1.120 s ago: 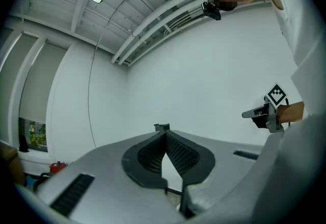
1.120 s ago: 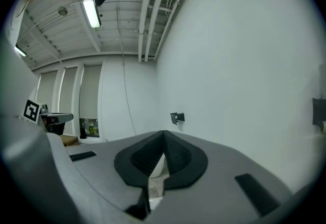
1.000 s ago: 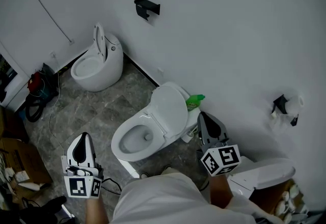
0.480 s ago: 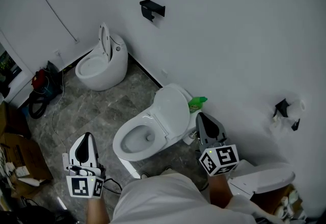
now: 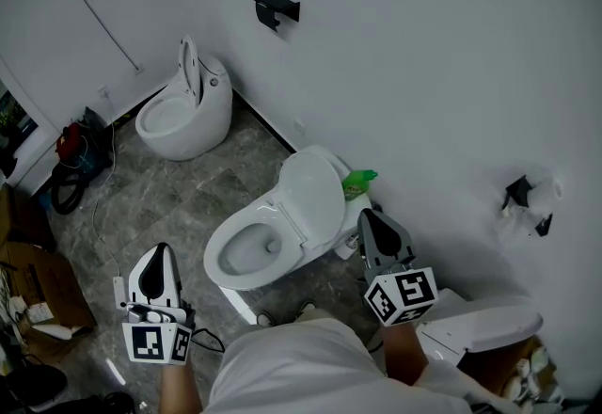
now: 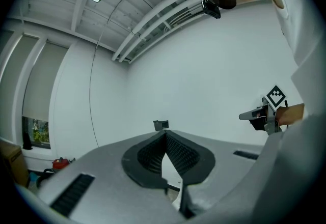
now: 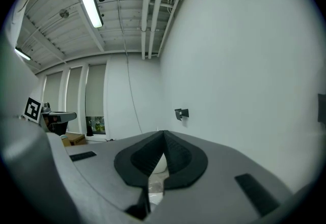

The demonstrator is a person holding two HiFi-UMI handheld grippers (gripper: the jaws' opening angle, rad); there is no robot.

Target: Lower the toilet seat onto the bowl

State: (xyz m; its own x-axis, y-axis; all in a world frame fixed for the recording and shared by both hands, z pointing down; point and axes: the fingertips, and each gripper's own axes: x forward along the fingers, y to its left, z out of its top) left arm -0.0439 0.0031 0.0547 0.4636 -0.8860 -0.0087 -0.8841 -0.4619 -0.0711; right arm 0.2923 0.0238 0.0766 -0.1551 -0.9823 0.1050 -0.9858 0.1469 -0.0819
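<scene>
One green bottle (image 5: 358, 183), perhaps cleaner, beside the toilet (image 5: 310, 205).

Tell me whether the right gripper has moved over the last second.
No. The right gripper sits just below the green bottle beside the toilet, as it did before; only the whole view shifted slightly.

toilets (image 5: 246, 257) (image 5: 179, 125): 2 | tools (image 5: 158, 252) (image 5: 370, 214): 2 | black wall holders (image 5: 273, 7) (image 5: 517, 191): 2 | green bottle (image 5: 358, 183): 1 | part-seen white fixture (image 5: 480, 327): 1
</scene>
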